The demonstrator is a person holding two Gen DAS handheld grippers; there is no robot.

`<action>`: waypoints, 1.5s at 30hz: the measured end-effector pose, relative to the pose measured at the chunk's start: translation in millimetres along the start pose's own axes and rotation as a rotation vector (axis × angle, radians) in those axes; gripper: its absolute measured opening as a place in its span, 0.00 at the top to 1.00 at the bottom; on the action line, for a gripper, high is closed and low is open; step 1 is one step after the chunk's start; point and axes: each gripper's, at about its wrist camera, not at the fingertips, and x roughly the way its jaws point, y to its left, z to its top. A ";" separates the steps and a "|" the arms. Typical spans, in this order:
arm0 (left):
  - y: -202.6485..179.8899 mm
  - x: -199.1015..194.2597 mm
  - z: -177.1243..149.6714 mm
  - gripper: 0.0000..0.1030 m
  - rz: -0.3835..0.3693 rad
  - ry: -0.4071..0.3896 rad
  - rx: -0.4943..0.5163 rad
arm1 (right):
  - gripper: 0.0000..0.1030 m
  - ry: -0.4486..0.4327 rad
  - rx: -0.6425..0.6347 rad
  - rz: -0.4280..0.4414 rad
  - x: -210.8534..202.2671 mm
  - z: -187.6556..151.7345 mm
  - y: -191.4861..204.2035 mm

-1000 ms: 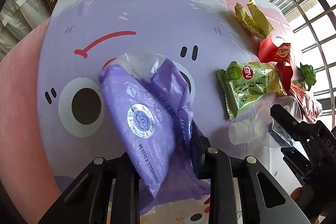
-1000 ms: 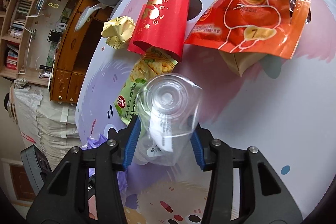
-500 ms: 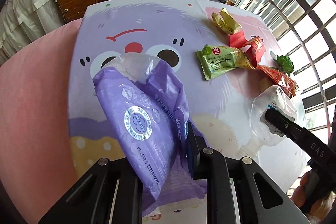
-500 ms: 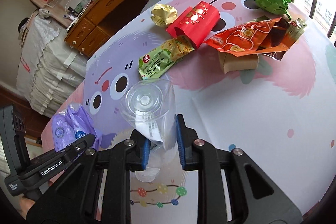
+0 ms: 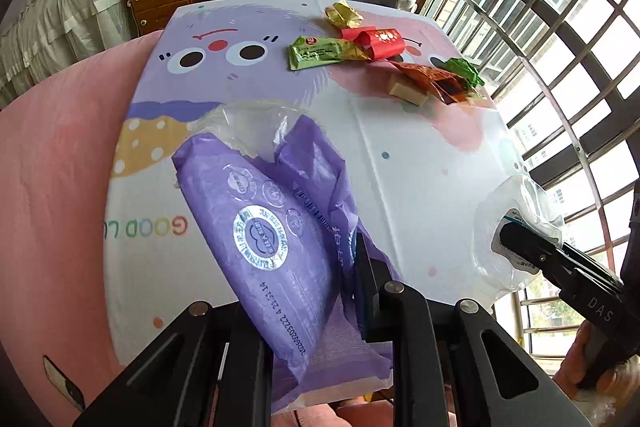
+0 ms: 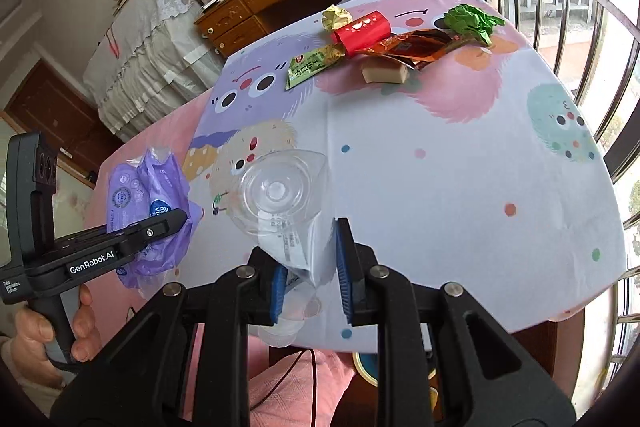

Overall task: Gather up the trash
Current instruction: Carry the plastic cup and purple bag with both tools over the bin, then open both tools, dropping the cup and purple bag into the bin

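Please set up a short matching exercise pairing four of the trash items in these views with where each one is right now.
Things:
1. purple wrapper
2. clear plastic bottle
3. green snack packet
4. crumpled green paper

Places:
A. on the table, beside the red packet
B. held in the right tongs
C. at the far end of the table, nearest the window
D. held in the left tongs

Pairs: 1-D, 2-B, 3-A, 4-C
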 end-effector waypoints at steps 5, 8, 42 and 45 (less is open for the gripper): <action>-55.4 -11.0 -77.3 0.84 -0.007 0.002 0.013 | 0.82 0.051 -0.019 0.000 -46.8 -66.6 -35.0; -79.4 -12.0 -119.2 0.84 -0.011 0.043 0.026 | 0.82 0.093 0.012 0.003 -64.9 -102.4 -57.0; -48.7 317.7 -387.1 0.84 -0.080 0.349 0.220 | 0.81 0.422 0.182 -0.398 218.3 -402.0 -225.3; -44.6 342.8 -396.3 0.70 -0.071 0.373 0.243 | 0.81 0.446 0.183 -0.400 233.8 -413.2 -240.9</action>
